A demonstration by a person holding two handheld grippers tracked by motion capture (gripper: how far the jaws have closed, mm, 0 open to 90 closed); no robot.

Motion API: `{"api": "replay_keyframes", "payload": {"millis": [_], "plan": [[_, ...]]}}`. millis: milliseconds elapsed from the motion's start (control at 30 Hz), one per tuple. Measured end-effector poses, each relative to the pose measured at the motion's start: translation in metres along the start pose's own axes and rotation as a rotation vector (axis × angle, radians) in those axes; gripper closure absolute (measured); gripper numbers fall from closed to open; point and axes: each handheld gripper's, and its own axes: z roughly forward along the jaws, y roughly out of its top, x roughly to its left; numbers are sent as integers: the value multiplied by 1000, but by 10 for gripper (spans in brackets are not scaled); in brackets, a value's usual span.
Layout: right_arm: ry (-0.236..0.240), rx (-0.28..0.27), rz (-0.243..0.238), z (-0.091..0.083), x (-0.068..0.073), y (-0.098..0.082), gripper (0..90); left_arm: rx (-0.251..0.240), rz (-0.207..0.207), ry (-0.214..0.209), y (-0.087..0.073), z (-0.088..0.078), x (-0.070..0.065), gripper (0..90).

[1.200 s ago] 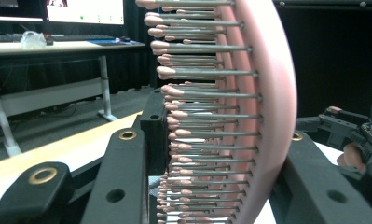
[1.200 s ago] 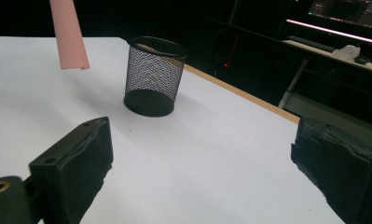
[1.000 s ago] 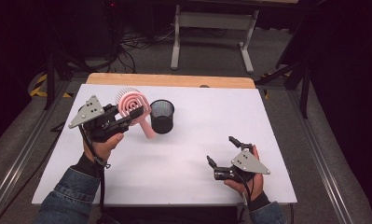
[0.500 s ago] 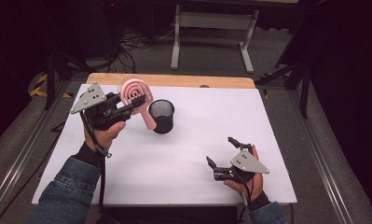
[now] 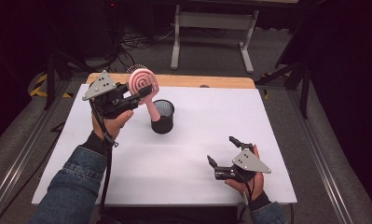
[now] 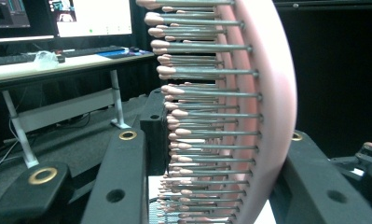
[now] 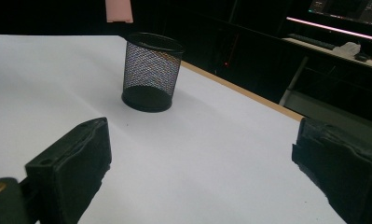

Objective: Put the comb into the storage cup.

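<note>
Gripping the one pink hairbrush [image 5: 142,82] by its round head, my left gripper [image 5: 139,94] is raised off the white table [image 5: 183,154] at the far left; its jaws are pinched on that head, and in the left gripper view the brush [image 6: 249,116] stands between the two black jaws with its metal bristles pointing to the left jaw. The brush's handle slopes down and away from that claw, its end just over the rim of the single black mesh cup [image 5: 162,116], which stands upright on the table to the claw's right and a little nearer me. My right gripper [image 5: 223,151] rests low over the near right part of the table, jaws spread wide with nothing between them; in the right gripper view the cup [image 7: 151,72] sits well ahead of those jaws, with the pink handle tip [image 7: 118,11] hanging above it. I count one brush, one cup, two grippers. Compared with half a second ago, the left gripper has lifted and moved toward the cup, and the brush now sits more upright; the right gripper has not moved.
</note>
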Motion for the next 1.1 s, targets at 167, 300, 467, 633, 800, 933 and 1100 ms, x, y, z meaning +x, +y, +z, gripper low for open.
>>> {"api": "replay_keyframes", "payload": {"millis": [167,300,467,633,800,933,1100], "plan": [[-5,-1,-4,0,0,0,46,2,-2,2,2,8,3,627],[-12,-3,0,0,0,0,46,8,3,0,2,14,4,627],[-12,-4,-3,0,0,-1,47,14,0,7,4,21,5,627],[-7,-2,-1,0,-1,-1,49,15,1,13,3,28,7,627],[-5,0,-1,1,0,-1,49,28,-2,21,-1,35,9,627],[-1,-1,-5,0,1,-1,50,37,-2,32,-3,39,12,627],[0,0,-4,1,0,-1,50,48,-15,45,-7,43,16,627]]}}
